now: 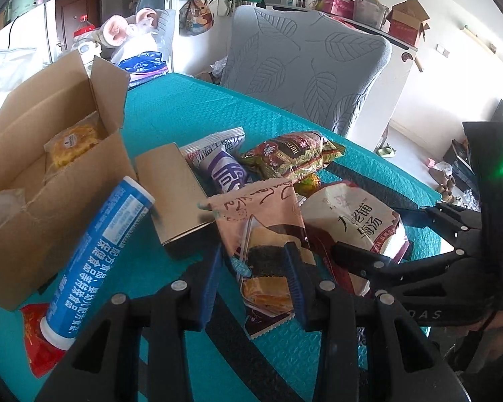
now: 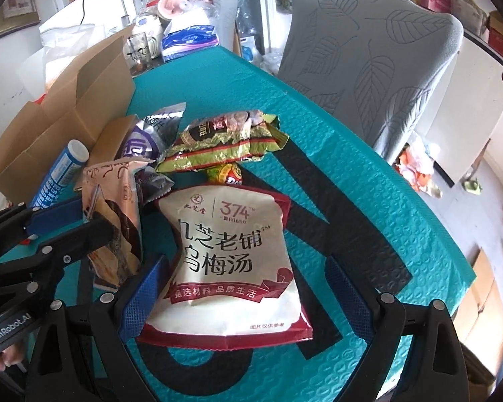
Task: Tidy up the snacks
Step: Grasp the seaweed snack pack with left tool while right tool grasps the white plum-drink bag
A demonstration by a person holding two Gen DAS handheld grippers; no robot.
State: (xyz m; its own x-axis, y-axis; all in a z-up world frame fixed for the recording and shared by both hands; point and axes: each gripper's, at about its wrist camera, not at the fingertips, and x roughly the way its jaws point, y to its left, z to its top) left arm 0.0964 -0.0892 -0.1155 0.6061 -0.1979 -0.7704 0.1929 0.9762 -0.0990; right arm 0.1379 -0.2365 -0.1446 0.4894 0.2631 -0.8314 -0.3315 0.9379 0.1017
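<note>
Left wrist view: snacks piled mid-frame on the teal mat (image 1: pixel 184 110). Cardboard box (image 1: pixel 50 167) sits at left with a yellow pastry pack (image 1: pixel 73 144) inside; a blue tube (image 1: pixel 97 261) leans on its front wall, over a red packet (image 1: pixel 37 345) at lower left. Purple packet (image 1: pixel 223 167) and green-gold bag (image 1: pixel 295 154) lie behind the pile, grey chair (image 1: pixel 305 70) beyond the table edge. My left gripper (image 1: pixel 255 281) is clamped on the pink packet (image 1: pixel 261 231), pads squeezing its lower half, pointing steeply down. Right wrist view: my right gripper (image 2: pixel 244 294) is angled down, jaws wide, straddling the white-and-red pouch (image 2: pixel 228 261). Left blue pad (image 2: pixel 141 301) is at the pouch edge; contact unclear. Right pad stands clear.
</note>
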